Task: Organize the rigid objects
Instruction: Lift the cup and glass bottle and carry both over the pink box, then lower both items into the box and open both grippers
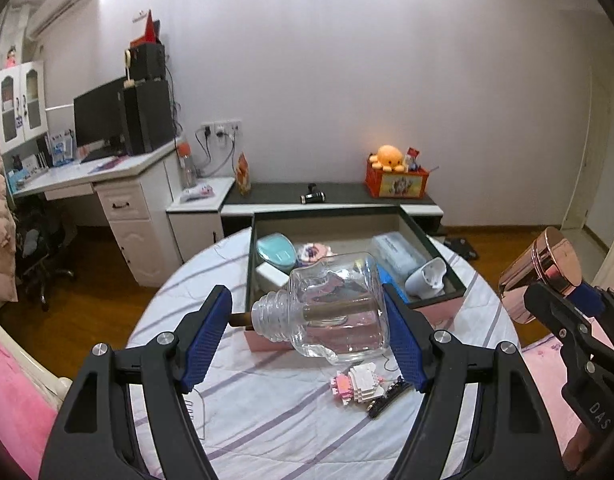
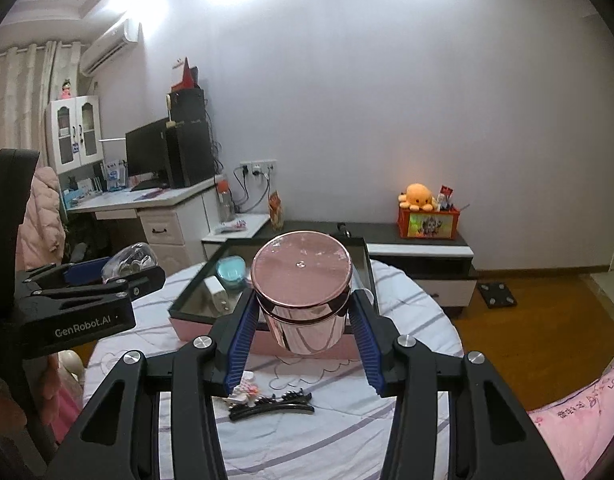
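Note:
My left gripper [image 1: 307,316] is shut on a clear glass bottle [image 1: 335,308] that lies sideways, threaded neck to the left, held above the table in front of a pink box [image 1: 439,312]. My right gripper [image 2: 301,320] is shut on a rose-gold metal canister [image 2: 301,292], held upright above the box's near edge. The canister also shows in the left wrist view [image 1: 541,272], and the bottle in the right wrist view [image 2: 127,264]. The box holds a teal case [image 1: 277,252], a white charger [image 1: 271,274], a tissue pack [image 1: 399,252] and a white cup [image 1: 427,278].
The round table [image 1: 267,420] has a striped cloth. A pink-and-white block toy [image 1: 357,386] and a black hair clip [image 2: 271,404] lie on it near me. A low TV stand [image 1: 347,194] and a desk [image 1: 87,176] stand behind. Pink bedding [image 2: 579,420] is at the right.

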The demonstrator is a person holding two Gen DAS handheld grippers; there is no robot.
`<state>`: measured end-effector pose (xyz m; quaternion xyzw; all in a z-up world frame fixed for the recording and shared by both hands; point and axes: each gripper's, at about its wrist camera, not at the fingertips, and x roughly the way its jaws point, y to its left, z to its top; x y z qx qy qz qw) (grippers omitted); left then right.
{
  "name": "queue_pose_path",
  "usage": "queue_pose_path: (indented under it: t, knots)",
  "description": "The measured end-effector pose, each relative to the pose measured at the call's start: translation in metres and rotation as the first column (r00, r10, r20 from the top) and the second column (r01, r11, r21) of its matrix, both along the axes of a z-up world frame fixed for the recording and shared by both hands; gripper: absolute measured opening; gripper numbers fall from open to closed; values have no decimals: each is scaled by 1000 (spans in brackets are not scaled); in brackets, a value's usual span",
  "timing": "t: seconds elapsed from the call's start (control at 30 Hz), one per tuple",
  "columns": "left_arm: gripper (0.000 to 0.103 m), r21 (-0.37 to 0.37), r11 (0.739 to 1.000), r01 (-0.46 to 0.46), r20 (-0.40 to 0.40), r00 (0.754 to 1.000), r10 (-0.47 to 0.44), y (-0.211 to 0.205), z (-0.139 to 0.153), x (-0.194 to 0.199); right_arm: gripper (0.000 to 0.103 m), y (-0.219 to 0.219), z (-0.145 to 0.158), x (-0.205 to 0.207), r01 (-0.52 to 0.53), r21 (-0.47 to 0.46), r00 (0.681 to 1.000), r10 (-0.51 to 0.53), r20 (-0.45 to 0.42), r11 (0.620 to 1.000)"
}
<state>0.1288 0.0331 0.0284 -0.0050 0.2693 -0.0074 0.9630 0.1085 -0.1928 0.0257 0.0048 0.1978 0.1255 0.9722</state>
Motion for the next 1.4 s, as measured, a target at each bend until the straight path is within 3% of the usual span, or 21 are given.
queue_pose_path:
  t: [0.37,0.7,1.1,1.4]
  knots:
    - [75,8,1000,-8,28,1000,8,0,6,-14,48,4,4,-9,-16,5,1000,16,23,1000]
    - [75,18,1000,-9,13,1000,9,1,10,0,48,-1,-1,9,-8,7,1000,8,2,1000]
    - [75,33,999,5,-69,998,-2,-4,-5,87,48,6,-11,88,-49,-1,997,49,-55,999]
    - [75,63,998,13,-179,984,-1,-6,-34,164,48,16,-41,163,-99,-10,982,96,-164,995]
